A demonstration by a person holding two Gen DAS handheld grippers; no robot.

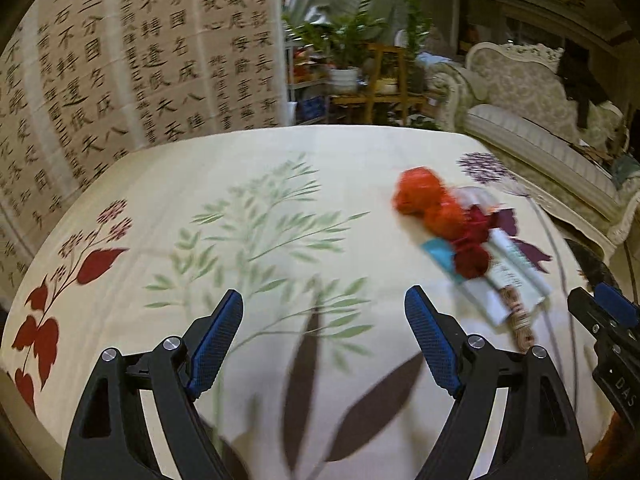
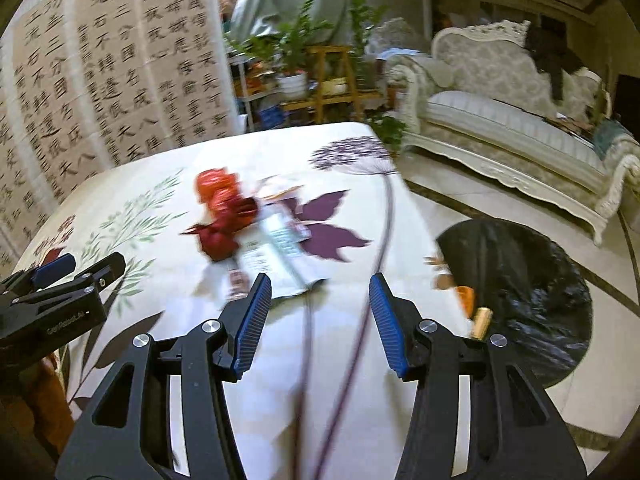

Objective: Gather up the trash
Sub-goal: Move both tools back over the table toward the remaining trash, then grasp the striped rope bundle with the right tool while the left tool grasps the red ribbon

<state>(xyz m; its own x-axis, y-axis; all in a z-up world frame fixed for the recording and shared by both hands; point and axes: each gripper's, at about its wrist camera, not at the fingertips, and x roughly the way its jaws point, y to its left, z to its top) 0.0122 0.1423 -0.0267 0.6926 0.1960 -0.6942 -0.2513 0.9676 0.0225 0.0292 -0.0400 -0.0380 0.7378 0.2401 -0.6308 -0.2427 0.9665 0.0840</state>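
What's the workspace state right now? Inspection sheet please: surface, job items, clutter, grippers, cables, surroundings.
Surface: table under a cream cloth with a printed leaf and flower pattern.
Job's things: trash pile of orange and red wrappers and white paper packets on the cloth; black trash bag open on the floor beside the table, some scraps at its mouth.
Clutter: nothing seen apart from the pile.
Grippers: left gripper open, empty, above the cloth; right gripper open, empty, near the pile.
Cables: nothing seen.
Surroundings: calligraphy screen, potted plants, white sofa, tiled floor.
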